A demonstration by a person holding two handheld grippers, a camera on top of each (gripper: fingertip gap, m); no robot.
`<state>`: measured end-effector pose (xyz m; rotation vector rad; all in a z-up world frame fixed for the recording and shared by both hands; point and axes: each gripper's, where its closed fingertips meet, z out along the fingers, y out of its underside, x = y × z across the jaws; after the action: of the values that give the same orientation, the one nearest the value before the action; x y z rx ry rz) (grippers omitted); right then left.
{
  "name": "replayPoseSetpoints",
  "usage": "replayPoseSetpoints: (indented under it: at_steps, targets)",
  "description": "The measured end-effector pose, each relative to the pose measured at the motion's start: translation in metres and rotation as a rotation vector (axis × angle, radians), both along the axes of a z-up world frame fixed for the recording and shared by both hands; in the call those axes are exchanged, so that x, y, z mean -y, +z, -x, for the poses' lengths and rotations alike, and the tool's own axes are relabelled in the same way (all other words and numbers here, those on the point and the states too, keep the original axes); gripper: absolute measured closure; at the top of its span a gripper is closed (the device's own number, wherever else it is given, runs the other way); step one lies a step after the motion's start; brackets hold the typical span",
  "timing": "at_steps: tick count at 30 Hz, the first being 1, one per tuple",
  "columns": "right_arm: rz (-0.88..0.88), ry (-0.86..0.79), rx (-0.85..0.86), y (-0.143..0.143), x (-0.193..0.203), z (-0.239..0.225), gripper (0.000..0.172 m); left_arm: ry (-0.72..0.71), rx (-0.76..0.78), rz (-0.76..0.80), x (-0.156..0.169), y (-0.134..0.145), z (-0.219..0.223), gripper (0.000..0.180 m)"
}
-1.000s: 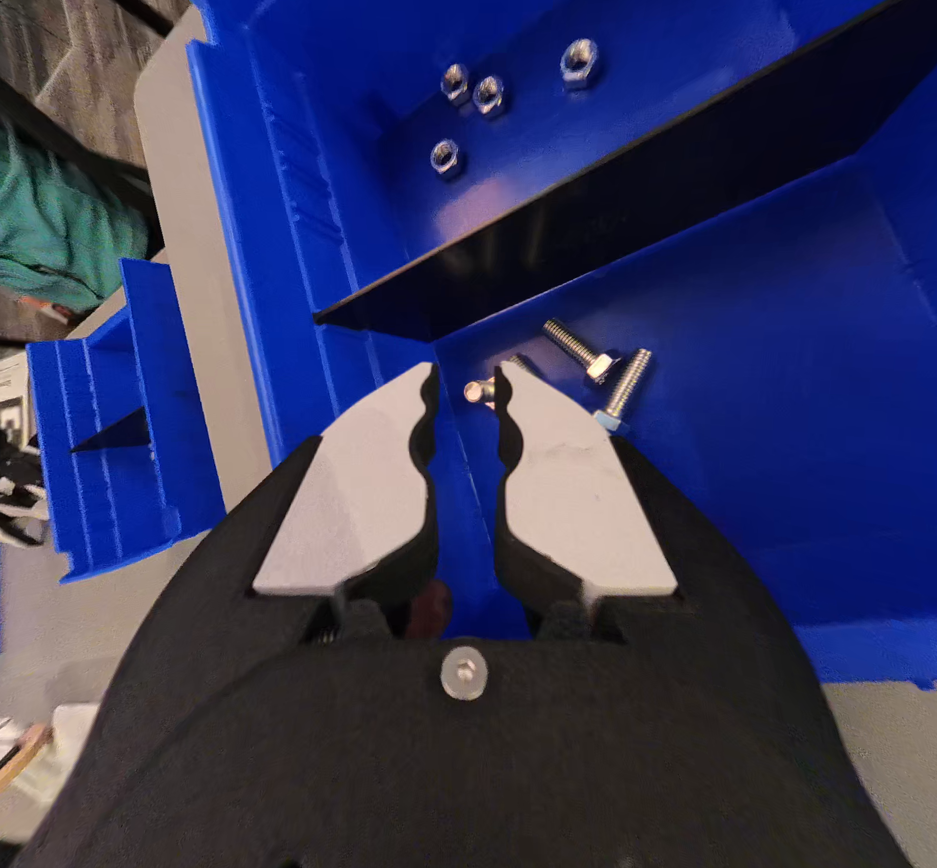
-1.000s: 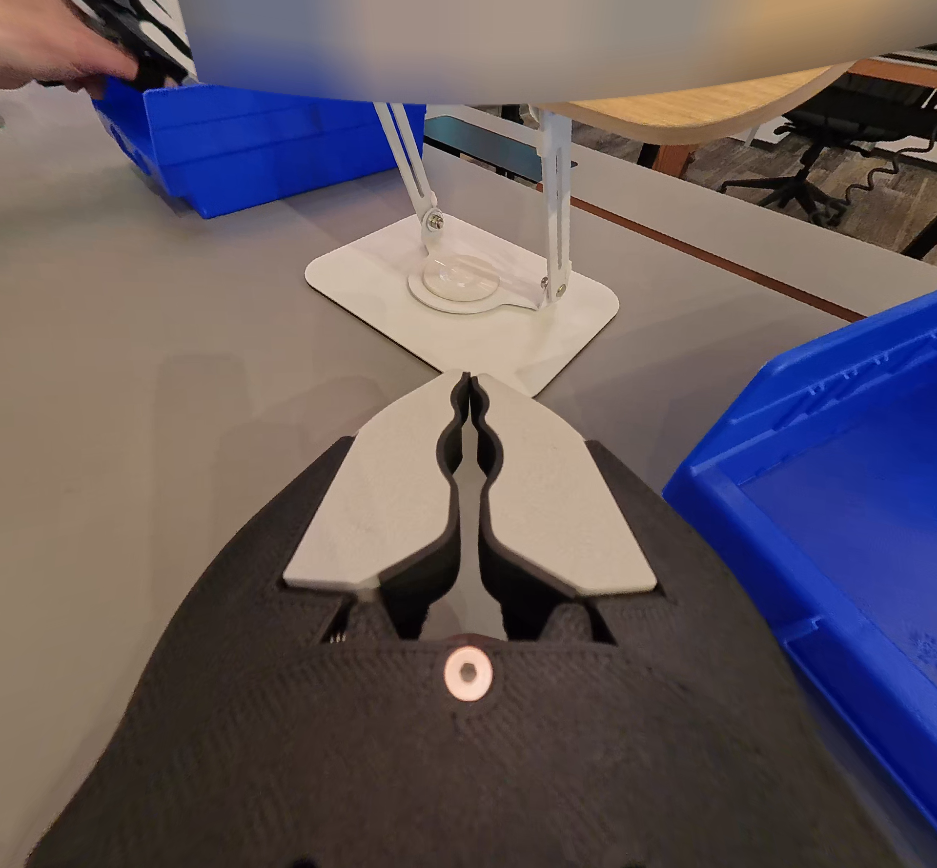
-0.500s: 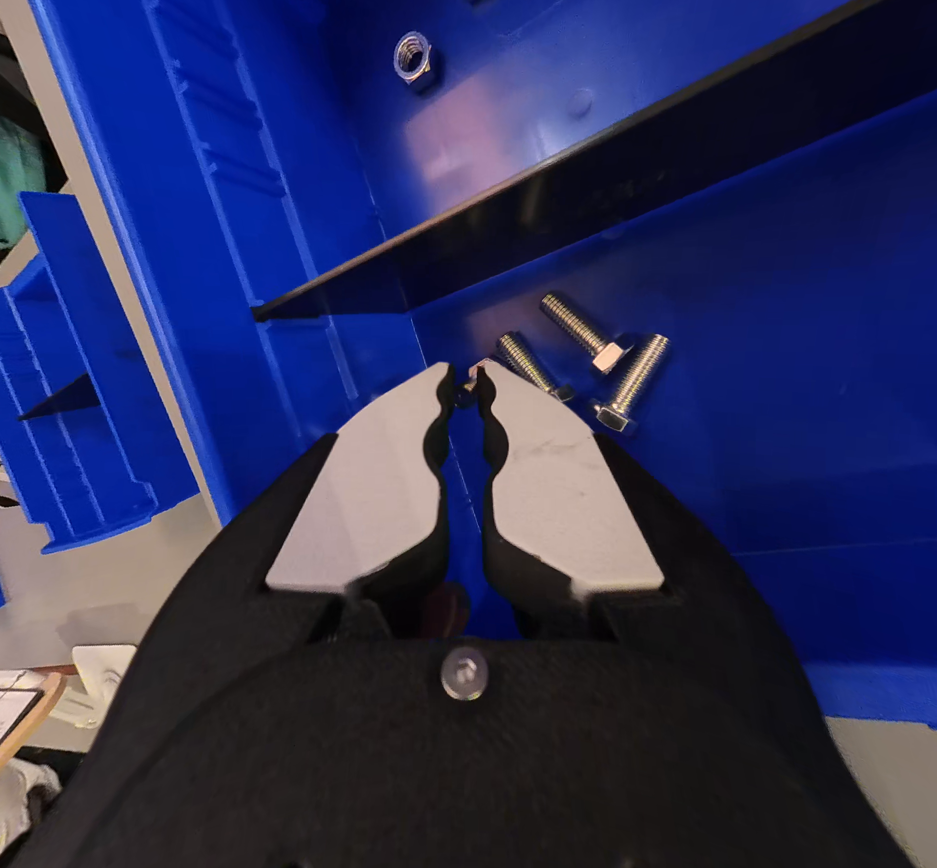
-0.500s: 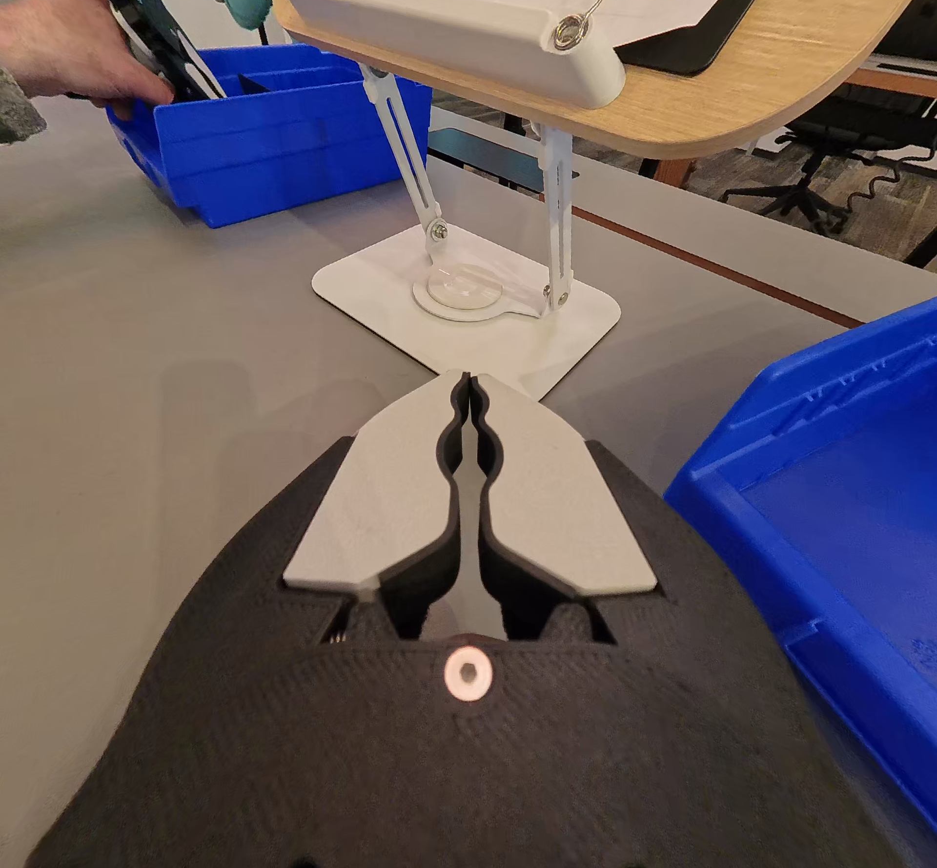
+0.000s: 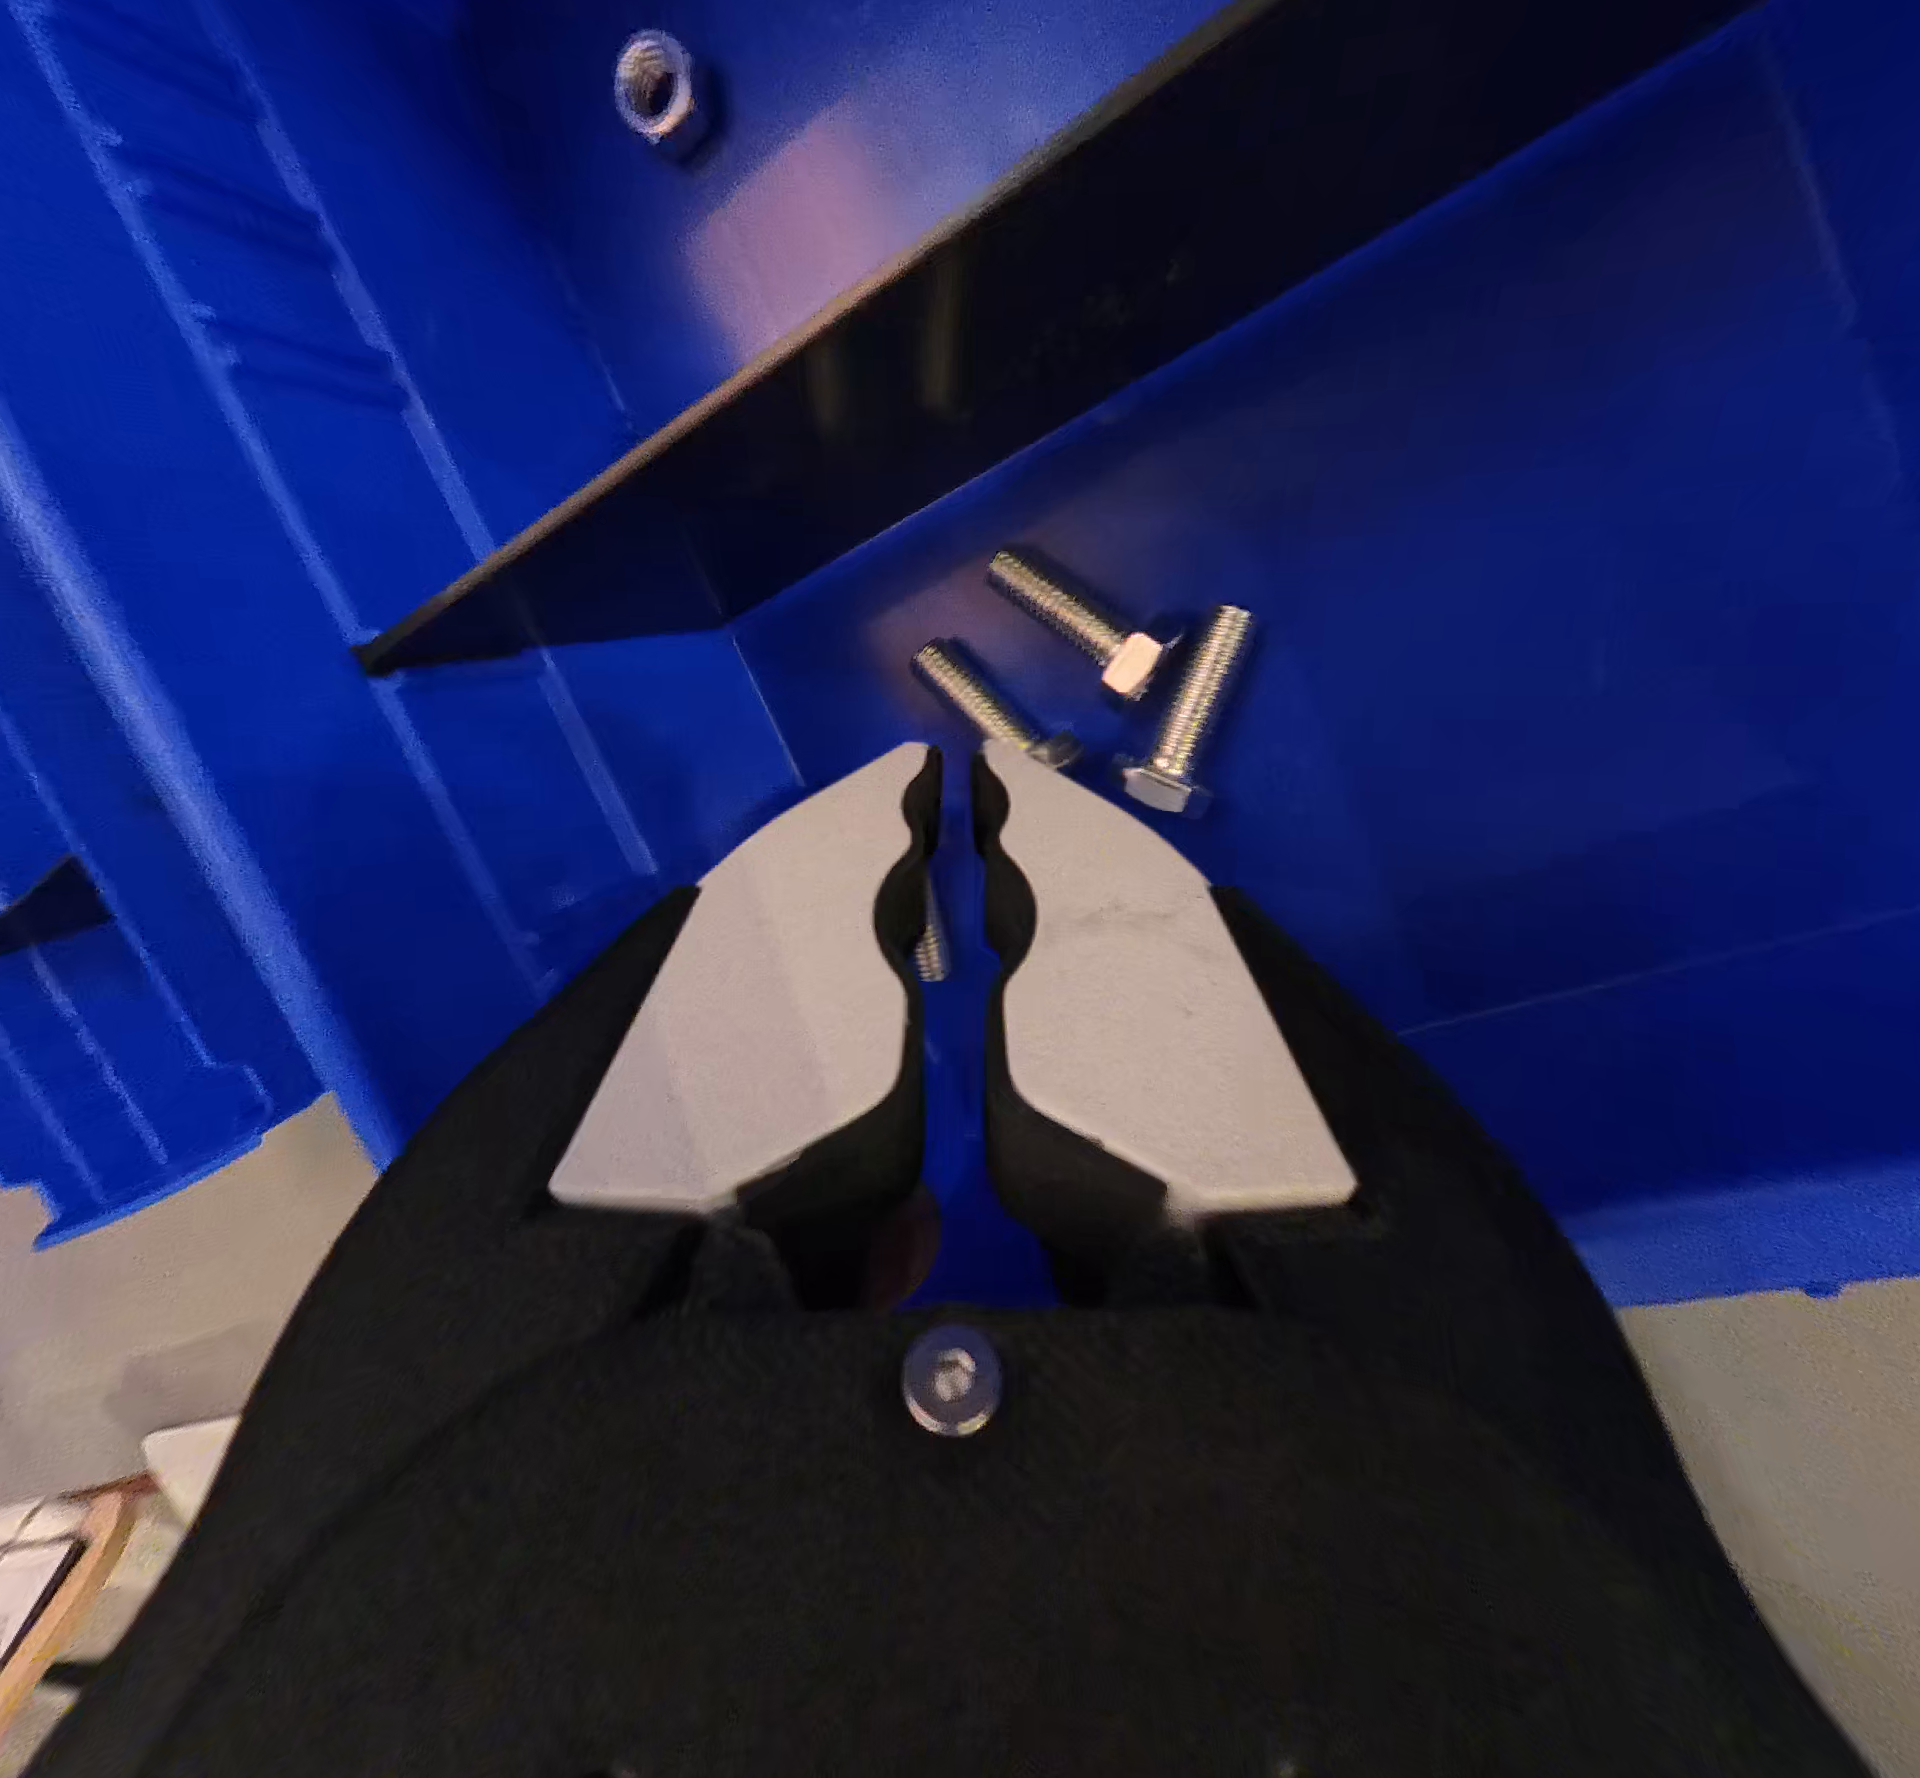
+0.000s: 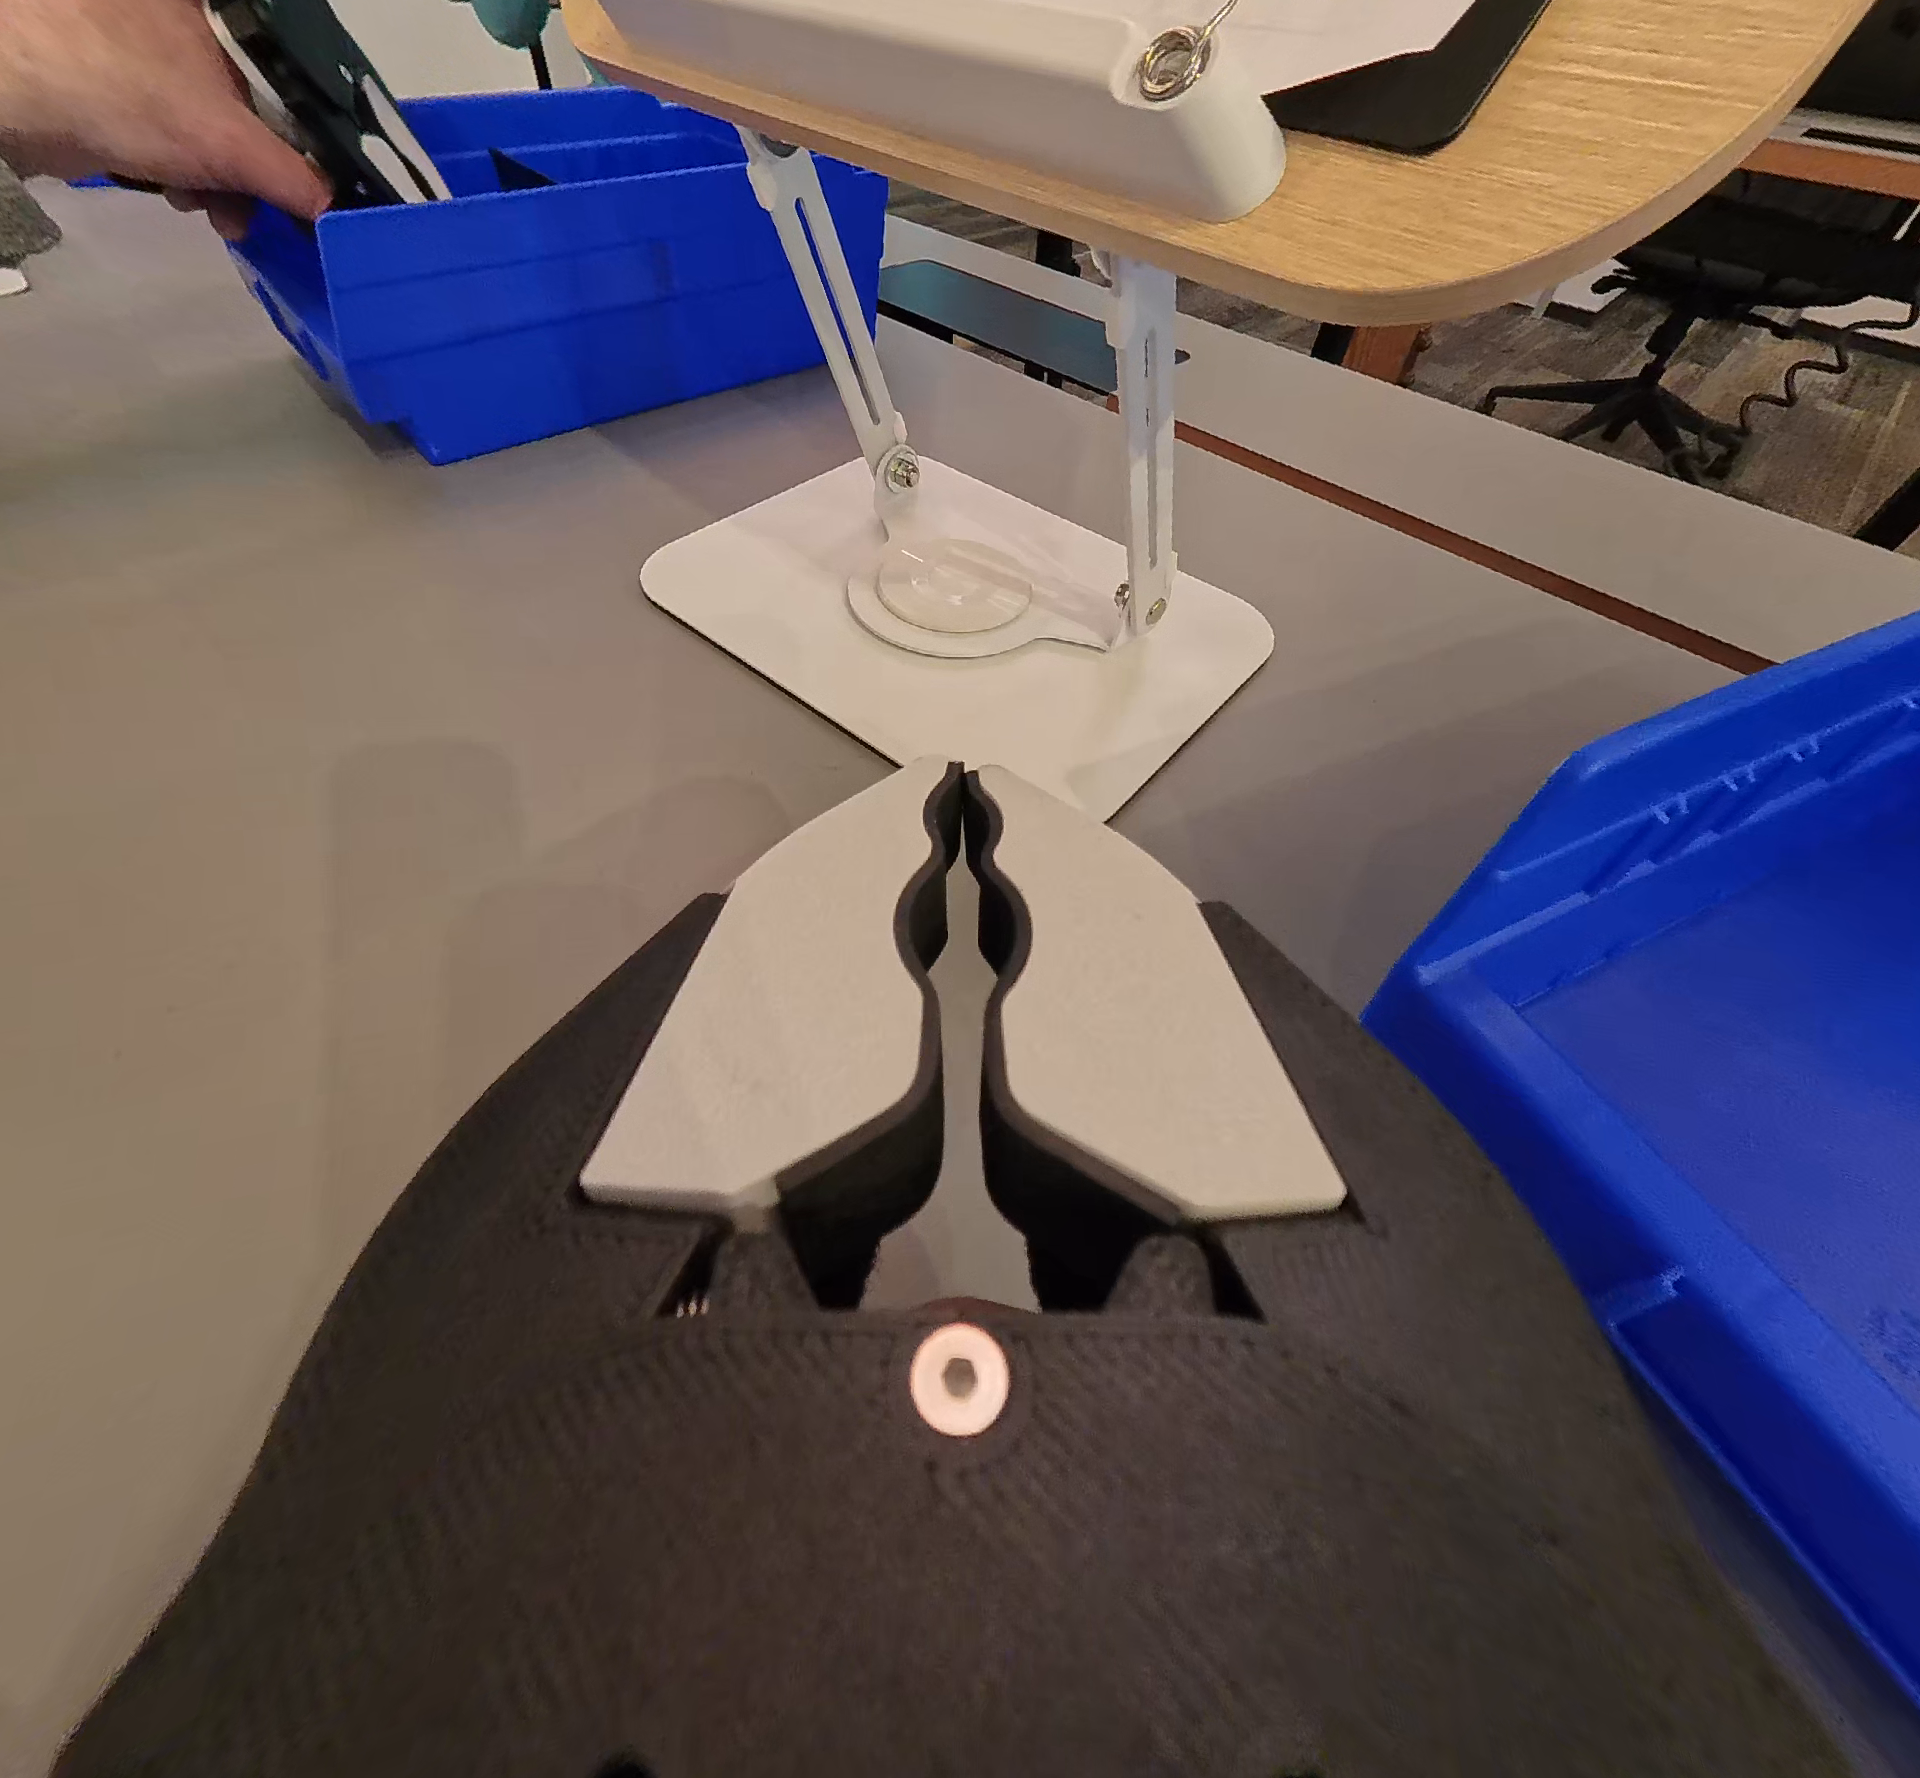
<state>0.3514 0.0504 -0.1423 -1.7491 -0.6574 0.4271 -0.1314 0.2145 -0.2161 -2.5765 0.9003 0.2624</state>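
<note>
In the left wrist view my left gripper (image 5: 956, 757) reaches into the near compartment of a blue bin (image 5: 1558, 585). Its jaws are nearly closed on a silver bolt (image 5: 932, 944), whose threaded shank shows between the pads. Three more bolts (image 5: 1081, 622) lie on the bin floor just beyond the right fingertip. A black divider (image 5: 1039, 326) separates them from several silver nuts (image 5: 660, 87) in the far compartment. My right gripper (image 6: 961, 772) is shut with nothing between its pads, above the grey table (image 6: 312, 689).
A white stand base (image 6: 956, 606) with a tilted wooden board (image 6: 1558, 118) lies just ahead of the right gripper. A blue bin (image 6: 1662, 1001) is at its right. A hand (image 6: 125, 87) is over the far blue bin (image 6: 540, 294). Another blue bin (image 5: 104, 1053) is left of the left gripper. Some 50 cm of space lies between my two pairs of fingers. To reach the white stand base (image 6: 956, 606) in a straight line is about 20 cm for my right fingers, about 40 cm for my left.
The left jaws closed around a bolt's head near the bin's corner, and its shank now hangs between the pads. The right gripper stayed shut and tilted up slightly.
</note>
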Motion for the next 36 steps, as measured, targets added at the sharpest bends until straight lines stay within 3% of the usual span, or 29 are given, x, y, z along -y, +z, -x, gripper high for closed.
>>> replayPoseSetpoints:
  at_steps: [5,13,20,25,31,36]
  targets:
    - [0.002,-0.002,0.000,0.000,0.000,0.000,0.172,0.040,0.146,0.056,-0.006,-0.002,-0.015,0.165]
    - [0.001,-0.007,-0.008,0.001,0.000,-0.002,0.172,0.141,0.115,0.146,-0.012,-0.014,-0.006,0.164]
    - [-0.005,-0.003,-0.016,0.004,0.001,-0.002,0.172,0.136,0.030,0.195,-0.003,-0.020,0.001,0.170]
    - [-0.008,-0.002,-0.019,0.005,0.002,-0.002,0.172,0.097,0.065,0.223,0.002,-0.020,-0.006,0.170]
    - [-0.011,-0.002,-0.021,0.006,0.002,-0.002,0.172,0.059,0.084,0.146,-0.002,-0.012,-0.006,0.170]
    - [-0.011,0.000,-0.019,0.005,0.002,-0.002,0.172,-0.054,0.232,-0.003,0.007,0.026,-0.026,0.170]
